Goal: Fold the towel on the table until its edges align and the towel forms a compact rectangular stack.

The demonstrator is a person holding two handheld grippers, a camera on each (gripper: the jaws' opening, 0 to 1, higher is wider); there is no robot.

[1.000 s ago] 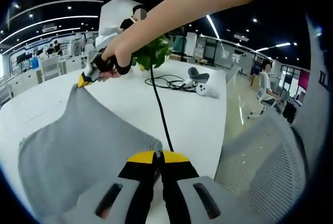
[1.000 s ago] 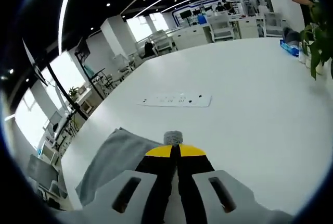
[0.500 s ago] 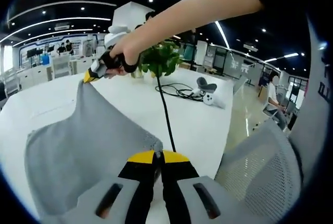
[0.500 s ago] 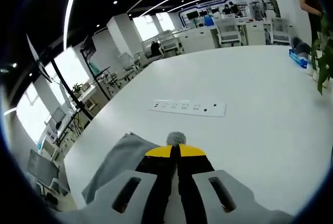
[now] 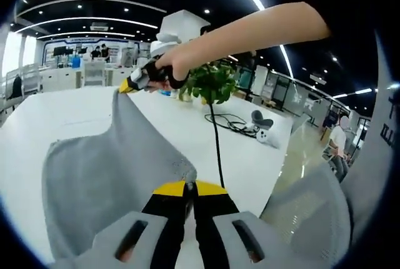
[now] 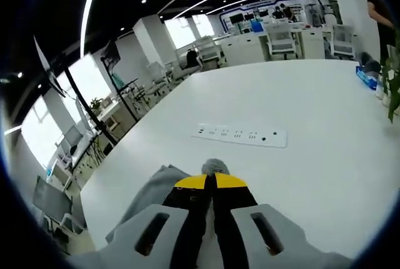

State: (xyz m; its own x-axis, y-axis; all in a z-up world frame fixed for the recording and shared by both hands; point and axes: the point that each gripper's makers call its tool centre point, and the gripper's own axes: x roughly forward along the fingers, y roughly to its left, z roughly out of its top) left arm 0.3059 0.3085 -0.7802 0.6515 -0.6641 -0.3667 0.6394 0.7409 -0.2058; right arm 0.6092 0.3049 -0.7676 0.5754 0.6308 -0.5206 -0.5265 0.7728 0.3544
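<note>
Grey towel (image 5: 106, 169) lifted off the white surface (image 5: 62, 109) at two corners, cloth hanging in a slack sheet between them. Left gripper (image 5: 189, 186) — fingers closed on the near corner, a small tuft of cloth poking out above the yellow tips. Right gripper (image 5: 133, 84) seen across the left gripper view in the person's hand (image 5: 164, 71), held higher and farther out, its yellow tip pinching the far corner so the towel rises to a peak there. In the right gripper view the right gripper (image 6: 211, 182) has its fingers shut on a grey tuft, the rest of the towel (image 6: 147, 197) drooping to the left below it. Lower part of the towel seems to lie on or just over the surface near the edge; cannot tell which. Beyond: a white power strip (image 6: 242, 135) lying flat, well apart from the towel; a potted plant (image 5: 212, 82), a black cable (image 5: 215, 141) running down toward the near edge, a mesh chair (image 5: 306, 216) beside the surface. Progress, as a judgement: early — corners are gripped and raised but no fold line is visible and no edges meet. Left to do: carry the held edge over to the opposite one, lay it flat, then fold again to a compact rectangle.
</note>
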